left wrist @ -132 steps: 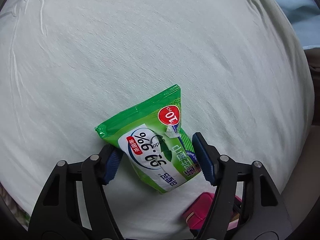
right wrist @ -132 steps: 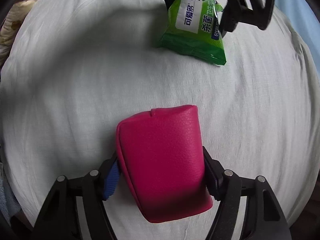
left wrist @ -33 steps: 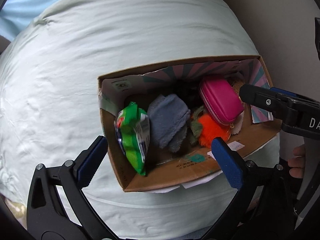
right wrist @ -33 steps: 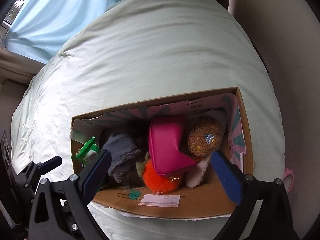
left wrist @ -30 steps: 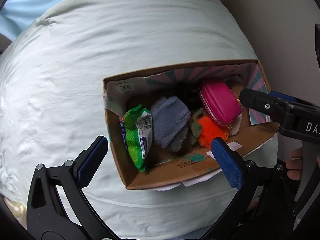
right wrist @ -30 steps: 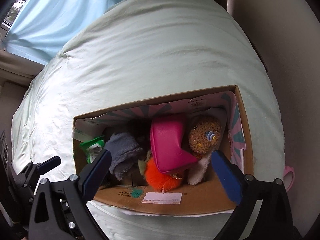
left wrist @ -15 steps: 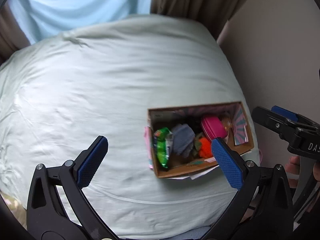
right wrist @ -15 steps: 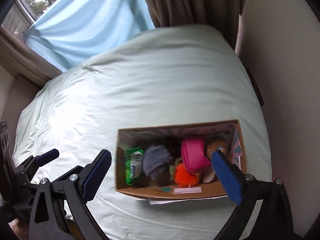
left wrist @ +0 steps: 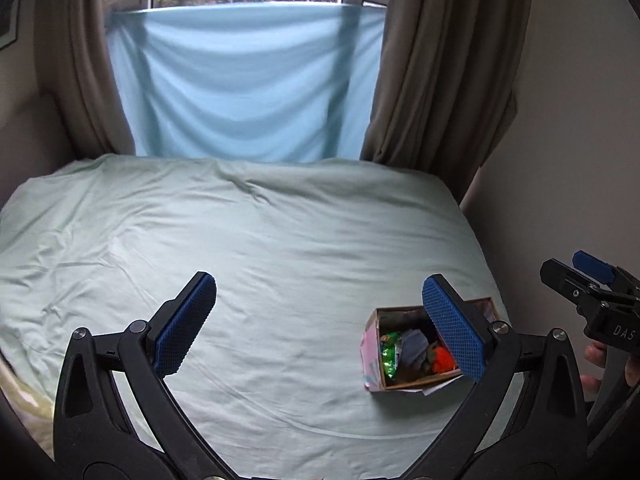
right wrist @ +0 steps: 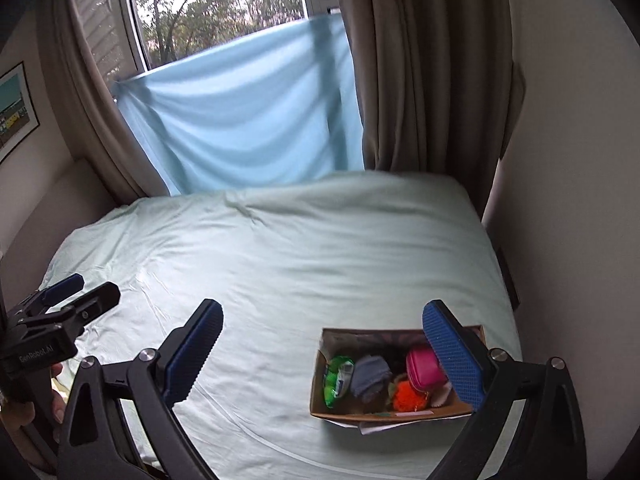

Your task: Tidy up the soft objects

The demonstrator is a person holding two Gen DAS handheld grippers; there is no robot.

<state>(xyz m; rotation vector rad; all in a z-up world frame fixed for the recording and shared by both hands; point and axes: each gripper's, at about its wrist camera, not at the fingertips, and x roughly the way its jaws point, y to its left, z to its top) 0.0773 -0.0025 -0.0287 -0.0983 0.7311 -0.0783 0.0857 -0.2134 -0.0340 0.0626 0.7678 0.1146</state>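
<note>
Room: bed (left wrist: 280, 248) w/ pale green sheet, lightly wrinkled, fills most of both views. Behind far edge, window (right wrist: 216, 12) w/ trees outside; light-blue cloth (left wrist: 240, 80) hung across lower part, brown curtains (left wrist: 444, 60) on both sides. Plain wall at right of bed; framed pic (right wrist: 12, 108) on left wall in right wrist view.

Cardboard box (right wrist: 372, 414) on bed near right front corner, open top, well apart from both grippers. Inside, left to right: green wipes pack (right wrist: 338, 376), grey-blue cloth (right wrist: 370, 372), orange fluffy thing (right wrist: 406, 396), pink pouch (right wrist: 424, 368). Far right end of box hidden behind fingertip. White paper sticking out under box front edge.

Left gripper (left wrist: 320, 328) held high above bed, jaws wide apart, nothing between. Right gripper (right wrist: 322, 352) likewise spread wide, holding nothing. Blue textured pads (right wrist: 452, 356) on fingers of both. Each gripper visible at edge of other's view: right at far right, left at far left, w/ bit of hand on handle.
</note>
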